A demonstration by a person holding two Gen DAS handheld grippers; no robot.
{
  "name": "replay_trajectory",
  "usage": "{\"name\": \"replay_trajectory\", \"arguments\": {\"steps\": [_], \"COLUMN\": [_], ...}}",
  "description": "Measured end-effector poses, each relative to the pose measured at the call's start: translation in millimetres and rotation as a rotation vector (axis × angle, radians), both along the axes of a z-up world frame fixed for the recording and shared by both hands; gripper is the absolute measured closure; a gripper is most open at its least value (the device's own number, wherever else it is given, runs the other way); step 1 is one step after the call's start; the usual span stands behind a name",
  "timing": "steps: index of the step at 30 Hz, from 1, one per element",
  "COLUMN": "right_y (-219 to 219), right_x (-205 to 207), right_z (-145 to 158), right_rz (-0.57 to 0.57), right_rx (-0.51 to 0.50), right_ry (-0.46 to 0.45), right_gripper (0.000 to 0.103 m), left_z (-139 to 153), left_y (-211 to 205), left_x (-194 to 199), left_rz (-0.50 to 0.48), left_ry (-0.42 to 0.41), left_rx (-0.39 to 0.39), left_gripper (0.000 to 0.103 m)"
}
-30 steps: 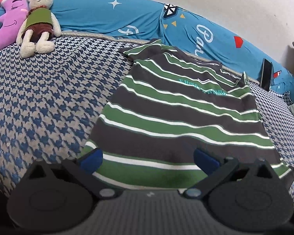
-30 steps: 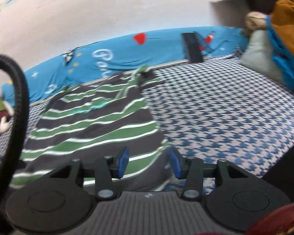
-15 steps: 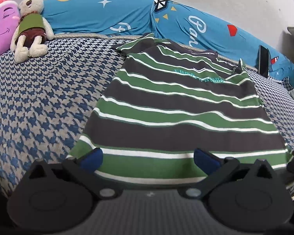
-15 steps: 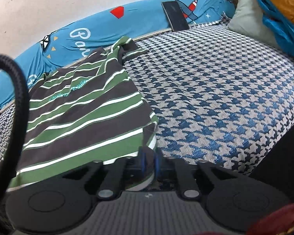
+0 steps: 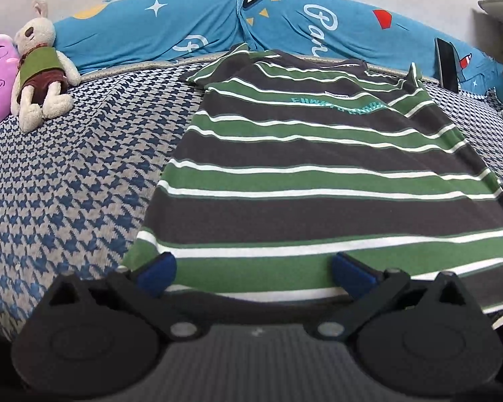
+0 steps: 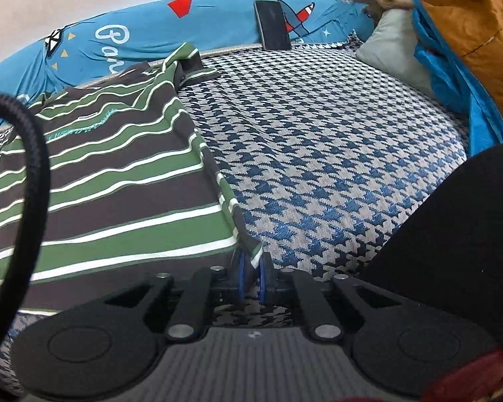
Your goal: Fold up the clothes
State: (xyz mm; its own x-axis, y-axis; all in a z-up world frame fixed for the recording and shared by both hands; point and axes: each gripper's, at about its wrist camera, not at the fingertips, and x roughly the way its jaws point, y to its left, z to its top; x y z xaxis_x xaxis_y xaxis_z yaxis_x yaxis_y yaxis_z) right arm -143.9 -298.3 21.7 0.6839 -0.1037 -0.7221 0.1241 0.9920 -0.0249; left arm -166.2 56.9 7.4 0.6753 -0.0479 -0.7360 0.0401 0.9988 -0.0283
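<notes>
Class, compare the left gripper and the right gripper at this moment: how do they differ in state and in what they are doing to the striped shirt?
The left gripper is open, its pads wide apart over the striped shirt; the right gripper is shut on the shirt's hem corner. The left holds nothing; the right pinches fabric. Both sit at the shirt's near hem.

Open bedspread rightward (pillow beyond)

Both grippers: black linkage arms, silver pivot screws, ribbed grey base, blue pads. Black braided cable beside right unit.
</notes>
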Motion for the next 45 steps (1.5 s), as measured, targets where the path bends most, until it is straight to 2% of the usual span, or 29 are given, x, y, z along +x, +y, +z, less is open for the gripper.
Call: {"name": "replay_trajectory", "arguments": {"steps": [4, 9, 14, 22, 24, 26, 29, 33, 36, 38, 45], "right_y": [3.3, 5.7, 9.9, 22.9, 25.7, 27.0, 27.4, 27.7, 29.5, 28.8, 17.4], "right_x": [-6.1, -14.9, -4.2, 12.0, 14.9, 19.2, 25.3, 30.3, 28.6, 28.9, 35.8], "right_z": [3.8, 17.8, 28.1, 43.0, 46.9, 50.7, 56.5, 62.3, 63.6, 65.2, 79.5], "right_rz": [0.009, 0.027, 0.082, 0.151, 0.168, 0.181, 0.194, 0.215, 0.214, 0.205, 0.170], "right_rx": [-0.005, 0.000, 0.016, 0.029, 0.042, 0.056, 0.070, 0.087, 0.063, 0.065, 0.069], "right_ry": [-0.005, -0.059, -0.033, 0.004, 0.014, 0.021, 0.034, 0.050, 0.058, 0.057, 0.029], "right_gripper": [0.097, 0.090, 0.085, 0.084, 0.080, 0.071, 0.066, 0.066, 0.062, 0.053, 0.045], "left_z": [-1.1, -1.2, -0.8, -0.3, 0.2, 1.0, 3.7, 5.7, 5.3, 4.8, 2.8], "left_y": [-1.9, -5.0, -4.2, -4.8, -4.9, -4.7, -2.1, -0.3, -1.3, -3.0, -8.8], "left_x": [-0.7, -2.5, -1.8, -1.4, -0.5, 0.9, 3.4, 4.2, 3.0, 2.3, 0.3], "left_rz": [-0.004, -0.005, 0.001, 0.018, 0.025, 0.033, 0.049, 0.053, 0.049, 0.045, 0.033], "left_ry": [0.006, 0.017, 0.028, 0.042, 0.047, 0.055, 0.073, 0.095, 0.096, 0.095, 0.089], "left_rx": [0.015, 0.036, 0.033, 0.031, 0.028, 0.023, -0.005, -0.034, -0.033, -0.025, 0.009], "left_gripper": [0.000, 0.000, 0.000, 0.000, 0.000, 0.000, 0.000, 0.000, 0.000, 0.000, 0.000]}}
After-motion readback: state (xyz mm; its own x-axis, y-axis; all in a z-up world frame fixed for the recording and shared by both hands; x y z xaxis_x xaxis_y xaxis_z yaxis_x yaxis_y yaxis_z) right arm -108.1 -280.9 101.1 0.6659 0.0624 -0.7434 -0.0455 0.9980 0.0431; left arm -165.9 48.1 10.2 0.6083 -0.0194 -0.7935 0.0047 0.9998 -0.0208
